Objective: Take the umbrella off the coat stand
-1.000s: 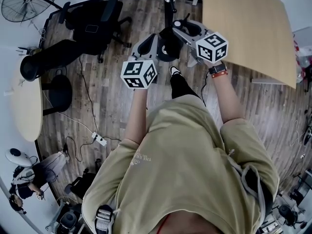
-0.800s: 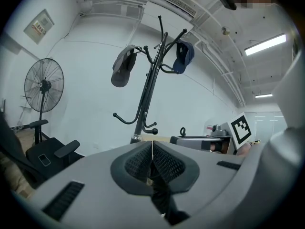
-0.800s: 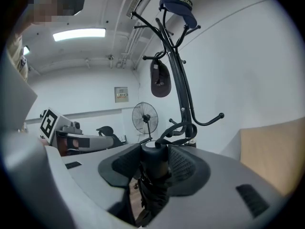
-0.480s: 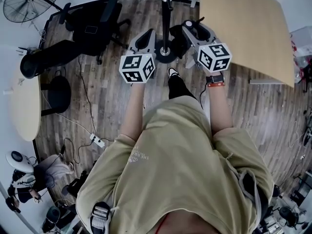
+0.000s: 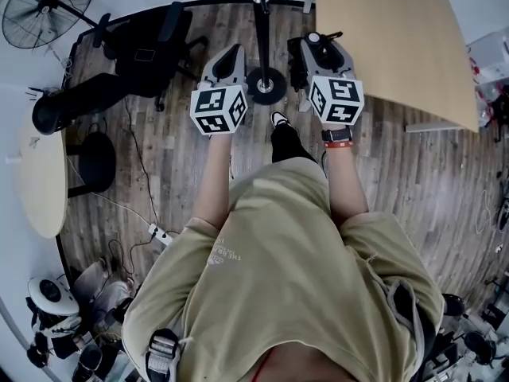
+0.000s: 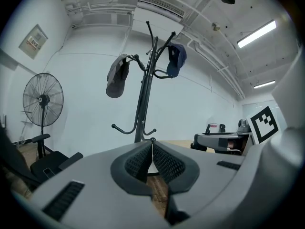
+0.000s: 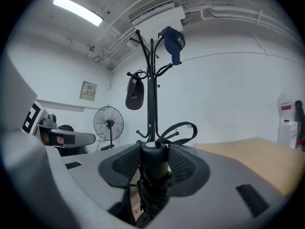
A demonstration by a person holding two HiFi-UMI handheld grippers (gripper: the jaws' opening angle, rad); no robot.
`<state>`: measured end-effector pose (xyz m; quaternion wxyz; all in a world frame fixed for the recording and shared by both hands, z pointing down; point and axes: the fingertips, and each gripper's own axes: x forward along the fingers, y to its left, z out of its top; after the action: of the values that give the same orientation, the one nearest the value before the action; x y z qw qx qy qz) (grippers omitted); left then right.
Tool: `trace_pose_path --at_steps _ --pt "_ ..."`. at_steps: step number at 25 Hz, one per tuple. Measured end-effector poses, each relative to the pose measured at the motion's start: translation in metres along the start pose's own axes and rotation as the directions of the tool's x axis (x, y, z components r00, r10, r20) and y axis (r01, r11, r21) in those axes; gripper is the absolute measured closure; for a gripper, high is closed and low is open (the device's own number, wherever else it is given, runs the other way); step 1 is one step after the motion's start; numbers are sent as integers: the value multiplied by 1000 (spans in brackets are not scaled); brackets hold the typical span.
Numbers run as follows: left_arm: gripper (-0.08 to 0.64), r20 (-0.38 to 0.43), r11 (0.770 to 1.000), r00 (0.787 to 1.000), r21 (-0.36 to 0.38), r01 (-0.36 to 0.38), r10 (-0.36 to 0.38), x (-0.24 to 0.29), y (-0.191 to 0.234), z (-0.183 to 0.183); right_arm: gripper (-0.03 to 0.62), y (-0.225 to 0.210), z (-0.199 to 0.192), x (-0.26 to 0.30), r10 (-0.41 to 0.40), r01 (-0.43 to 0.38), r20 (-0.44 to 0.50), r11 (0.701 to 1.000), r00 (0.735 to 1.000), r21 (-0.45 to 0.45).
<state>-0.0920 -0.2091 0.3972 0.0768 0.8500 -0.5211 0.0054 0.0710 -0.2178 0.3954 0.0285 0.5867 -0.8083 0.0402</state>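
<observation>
Two changes: right tongs (image 7: 153, 163) now stand clear of the coat stand (image 7: 151, 89), to its right, and the umbrella (image 7: 151, 190) clamped in them hangs free of its hooks, near the person. Left tongs (image 6: 152, 156) closed, empty. Removal judged effectively complete

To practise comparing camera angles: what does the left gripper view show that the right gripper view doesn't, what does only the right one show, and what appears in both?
Only the left gripper view: the left gripper, jaws together with nothing between them.
Only the right gripper view: the right gripper clamped on the folded black umbrella, whose strap loop curls above the jaws.
Both: the coat stand, a grey cap and a blue cap hanging on it, and the standing fan.
</observation>
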Motion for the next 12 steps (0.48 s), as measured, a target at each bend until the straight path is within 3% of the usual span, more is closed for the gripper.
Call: trace_pose_path --at_steps 12 --pt "535 28 999 999 37 -22 21 -6 -6 3 399 5 -20 -13 13 -12 -41 1000 999 21"
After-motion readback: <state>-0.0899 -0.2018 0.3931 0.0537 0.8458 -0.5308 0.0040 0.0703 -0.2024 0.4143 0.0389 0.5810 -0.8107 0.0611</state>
